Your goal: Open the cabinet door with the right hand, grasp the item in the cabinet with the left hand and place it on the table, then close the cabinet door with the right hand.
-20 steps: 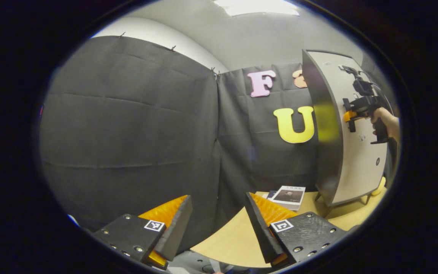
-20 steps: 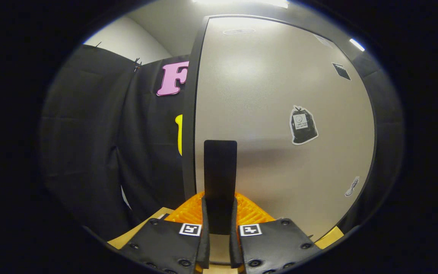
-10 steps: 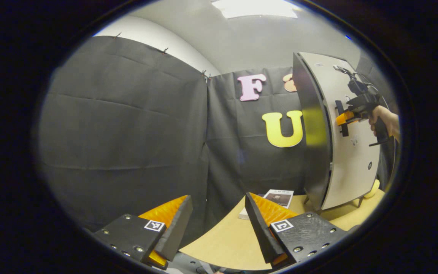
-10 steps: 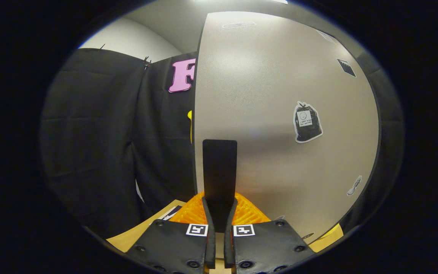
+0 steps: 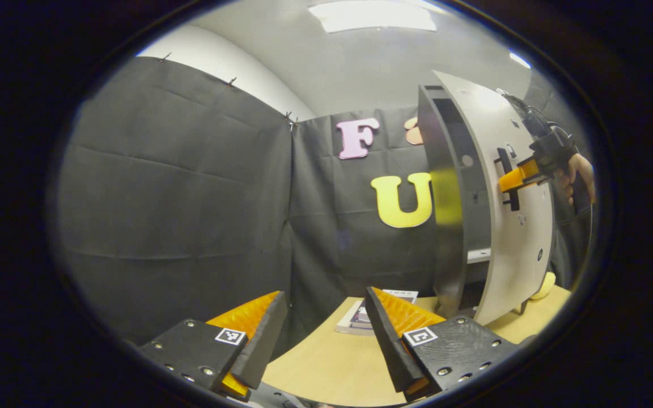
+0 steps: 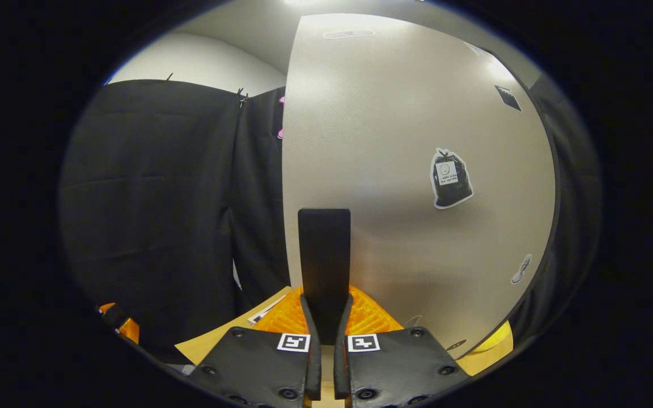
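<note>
Fingers of your right gripper (image 6: pixel 324 317) are clamped together on the dark upright handle (image 6: pixel 324 260) of the door (image 6: pixel 417 141); the left gripper view shows that same gripper (image 5: pixel 516 178) out at the door's front, with your hand (image 5: pixel 579 175) behind it. Your left gripper (image 5: pixel 326 334) hangs with its fingers wide apart and nothing between them, over the near edge of the table (image 5: pixel 326 368) and well apart from the cabinet (image 5: pixel 445 226).

A second ago the door lay flush against the cabinet front; half a second ago a thin seam showed at its free edge; now it has swung out enough that you can see past that edge into the dark interior, with a pale shelf (image 5: pixel 478 255) partway down. So the first step is under way, not finished: the gap looks too narrow for the left gripper to go through.

The item you are after is somewhere inside the cabinet, and I cannot make it out in the shadow. A yellow thing (image 5: pixel 543 286) peeks from behind the door's lower edge, but whether it sits inside or beside the cabinet I cannot tell. A book (image 5: pixel 372 314) lies flat on the table near the cabinet's foot, just beyond your left fingers; mind it when you pick a spot to set the item down.

Keep the handle pinched and swing the door wider, until the shelf is open to view, before you bring the left gripper in
</note>
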### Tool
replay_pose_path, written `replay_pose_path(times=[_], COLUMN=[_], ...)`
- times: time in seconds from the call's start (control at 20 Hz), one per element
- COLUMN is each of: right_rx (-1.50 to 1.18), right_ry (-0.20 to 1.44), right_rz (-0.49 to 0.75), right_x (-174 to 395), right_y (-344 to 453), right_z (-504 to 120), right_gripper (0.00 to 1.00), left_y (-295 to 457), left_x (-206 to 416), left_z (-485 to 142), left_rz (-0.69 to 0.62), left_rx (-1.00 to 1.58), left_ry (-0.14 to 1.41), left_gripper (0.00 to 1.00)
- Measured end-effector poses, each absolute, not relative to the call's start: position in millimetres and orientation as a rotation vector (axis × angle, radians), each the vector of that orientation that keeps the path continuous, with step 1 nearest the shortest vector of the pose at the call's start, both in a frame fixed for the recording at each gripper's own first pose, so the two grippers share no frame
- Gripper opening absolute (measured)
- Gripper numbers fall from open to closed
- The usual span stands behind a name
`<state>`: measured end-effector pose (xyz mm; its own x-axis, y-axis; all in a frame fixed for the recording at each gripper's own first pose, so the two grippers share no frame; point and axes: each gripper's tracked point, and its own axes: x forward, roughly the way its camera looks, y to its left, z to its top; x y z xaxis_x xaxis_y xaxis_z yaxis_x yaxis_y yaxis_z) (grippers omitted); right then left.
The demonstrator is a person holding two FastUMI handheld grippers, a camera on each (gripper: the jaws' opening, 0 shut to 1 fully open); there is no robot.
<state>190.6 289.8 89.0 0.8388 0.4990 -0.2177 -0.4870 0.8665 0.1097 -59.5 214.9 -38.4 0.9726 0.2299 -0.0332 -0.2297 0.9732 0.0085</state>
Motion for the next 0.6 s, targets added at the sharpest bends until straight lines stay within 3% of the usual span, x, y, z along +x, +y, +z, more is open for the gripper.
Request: replay_pose_path(times=[0.6], right_rx=[0.041], right_ry=[0.248], right_rz=[0.643], right_x=[160.0], right_y=[266.3], right_z=[95.1], right_gripper=[0.1], left_y=[108.1], left_x=[-42.6], left_z=[-14.4], left_rz=[0.095], left_rx=[0.023], left_ry=[0.002], left_gripper=[0.86])
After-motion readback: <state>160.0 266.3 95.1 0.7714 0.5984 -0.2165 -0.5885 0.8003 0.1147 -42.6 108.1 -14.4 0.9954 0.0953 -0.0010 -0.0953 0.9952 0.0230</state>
